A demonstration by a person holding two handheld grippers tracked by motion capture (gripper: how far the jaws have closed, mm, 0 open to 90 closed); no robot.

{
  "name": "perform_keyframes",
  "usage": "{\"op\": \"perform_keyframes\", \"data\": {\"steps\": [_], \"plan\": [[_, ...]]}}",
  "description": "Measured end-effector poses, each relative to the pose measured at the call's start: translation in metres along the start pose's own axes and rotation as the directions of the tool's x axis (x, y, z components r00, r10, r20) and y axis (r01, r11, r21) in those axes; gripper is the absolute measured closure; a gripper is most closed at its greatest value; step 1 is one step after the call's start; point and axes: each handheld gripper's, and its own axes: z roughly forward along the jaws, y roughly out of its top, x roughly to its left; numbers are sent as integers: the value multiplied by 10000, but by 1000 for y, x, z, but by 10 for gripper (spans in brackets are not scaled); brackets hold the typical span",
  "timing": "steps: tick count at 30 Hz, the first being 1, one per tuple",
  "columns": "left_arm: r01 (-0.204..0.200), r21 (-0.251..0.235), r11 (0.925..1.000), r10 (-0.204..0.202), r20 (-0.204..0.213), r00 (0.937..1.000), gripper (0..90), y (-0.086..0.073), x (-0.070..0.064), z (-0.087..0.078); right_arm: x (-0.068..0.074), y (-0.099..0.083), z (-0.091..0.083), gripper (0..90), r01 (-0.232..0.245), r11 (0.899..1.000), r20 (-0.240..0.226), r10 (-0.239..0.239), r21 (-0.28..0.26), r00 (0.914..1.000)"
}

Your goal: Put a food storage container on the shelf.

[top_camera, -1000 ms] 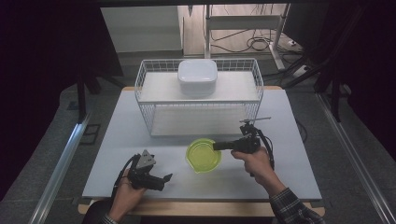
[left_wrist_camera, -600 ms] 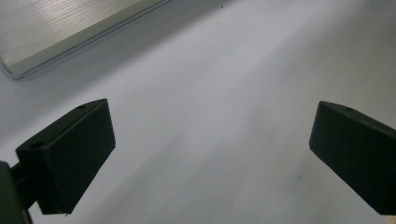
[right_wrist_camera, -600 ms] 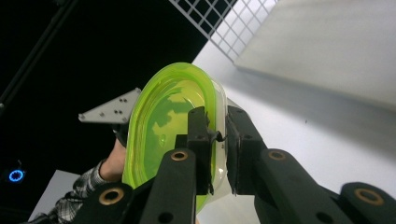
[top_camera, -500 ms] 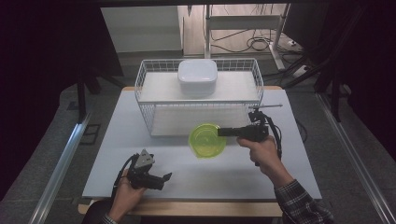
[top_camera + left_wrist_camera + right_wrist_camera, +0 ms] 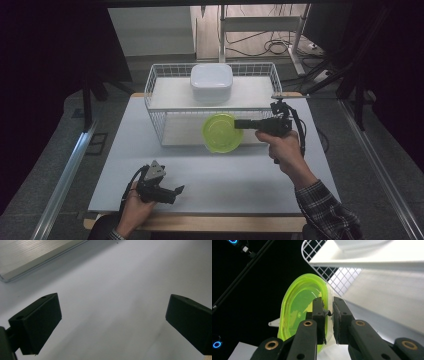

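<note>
A round lime-green lid [image 5: 221, 132] hangs in the air just above the front wall of the white wire basket [image 5: 160, 131]. My right gripper [image 5: 239, 124] is shut on the lid's right rim. The right gripper view shows the green lid [image 5: 299, 307] on edge, its rim pinched between my two black jaws [image 5: 328, 313]. A white lidded container [image 5: 211, 82] sits at the back of the basket. My left gripper [image 5: 179, 191] lies low over the table near its front edge, open, with bare white table [image 5: 110, 302] between its fingers [image 5: 37, 322].
The white table [image 5: 215, 175] stretches in front of the basket. A metal rail [image 5: 65, 170] runs along the floor at the left. Cables and a shelf frame [image 5: 270, 30] stand behind the basket. Dark curtains close both sides.
My right gripper has carried the green lid up and away from me, from the table's middle to the basket's front wall. The left gripper has stayed where it was.
</note>
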Motion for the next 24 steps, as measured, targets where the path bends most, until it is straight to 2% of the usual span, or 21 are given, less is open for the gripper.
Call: {"op": "perform_keyframes", "data": {"steps": [12,24], "plan": [[10,24,10000,-10,38,10000,0,0,0,0,19,35,-7,813,244,9976,-37,-247,-654,9997],[33,31,10000,-33,80,10000,0,0,0,0,29,65,-6,813,315,9911,175,-295,-1291,9994]]}}
